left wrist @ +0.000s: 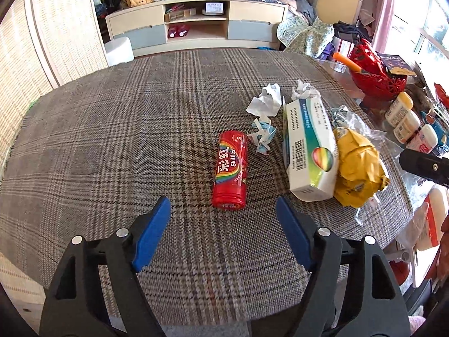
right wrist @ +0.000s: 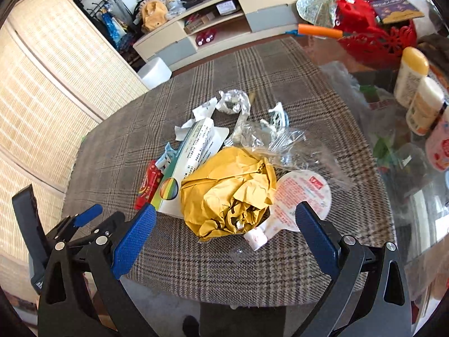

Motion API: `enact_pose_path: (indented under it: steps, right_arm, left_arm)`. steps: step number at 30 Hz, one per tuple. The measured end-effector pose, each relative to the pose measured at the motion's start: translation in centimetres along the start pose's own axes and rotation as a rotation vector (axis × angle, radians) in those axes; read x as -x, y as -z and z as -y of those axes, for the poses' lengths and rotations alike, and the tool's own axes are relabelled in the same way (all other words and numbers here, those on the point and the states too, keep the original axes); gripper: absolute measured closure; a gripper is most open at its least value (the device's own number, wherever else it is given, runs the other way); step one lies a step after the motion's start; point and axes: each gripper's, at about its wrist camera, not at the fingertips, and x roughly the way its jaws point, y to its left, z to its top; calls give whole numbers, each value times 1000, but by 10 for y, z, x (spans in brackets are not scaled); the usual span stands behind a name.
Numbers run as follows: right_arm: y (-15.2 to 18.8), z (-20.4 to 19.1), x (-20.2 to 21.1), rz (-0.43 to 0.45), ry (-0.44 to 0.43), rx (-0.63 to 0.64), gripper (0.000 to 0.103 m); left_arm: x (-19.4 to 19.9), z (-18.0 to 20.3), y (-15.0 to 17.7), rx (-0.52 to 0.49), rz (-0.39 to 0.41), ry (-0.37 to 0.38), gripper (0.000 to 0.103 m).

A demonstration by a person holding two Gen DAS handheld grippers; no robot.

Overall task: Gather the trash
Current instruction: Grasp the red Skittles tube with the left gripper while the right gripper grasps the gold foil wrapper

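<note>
A red Skittles tube (left wrist: 230, 170) lies on the plaid tablecloth (left wrist: 112, 140), just ahead of my open, empty left gripper (left wrist: 223, 206). To its right lie a white carton (left wrist: 308, 151) and a crumpled yellow paper ball (left wrist: 357, 168). Crumpled white tissues (left wrist: 266, 99) and blue-white scraps (left wrist: 262, 136) lie behind. In the right wrist view my open, empty right gripper (right wrist: 226, 216) is spread in front of the yellow ball (right wrist: 228, 192). A round foil lid (right wrist: 304, 196), clear plastic wrap (right wrist: 275, 140), the carton (right wrist: 193, 157) and the tube (right wrist: 147, 188) lie around it.
White bottles (left wrist: 404, 120) and a red basket (left wrist: 373, 73) stand on the glass table part at the right. A TV cabinet (left wrist: 196, 22) is beyond the table. A woven screen (right wrist: 42, 84) stands at the left. The left gripper shows at the left of the right wrist view (right wrist: 70, 224).
</note>
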Motion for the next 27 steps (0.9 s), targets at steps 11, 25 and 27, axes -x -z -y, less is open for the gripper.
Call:
enact_pose_path:
  steps: [11, 25, 27]
  right_arm:
    - [-6, -6, -42, -48, 43, 41, 3]
    - [-6, -8, -59, -78, 25, 90, 7]
    - [-4, -10, -58, -72, 33, 102, 8]
  left_arm:
    - [-54, -4, -2, 10, -48, 40, 30]
    - [-76, 5, -17, -26, -62, 3, 70]
    - [-75, 7, -15, -36, -59, -5, 70]
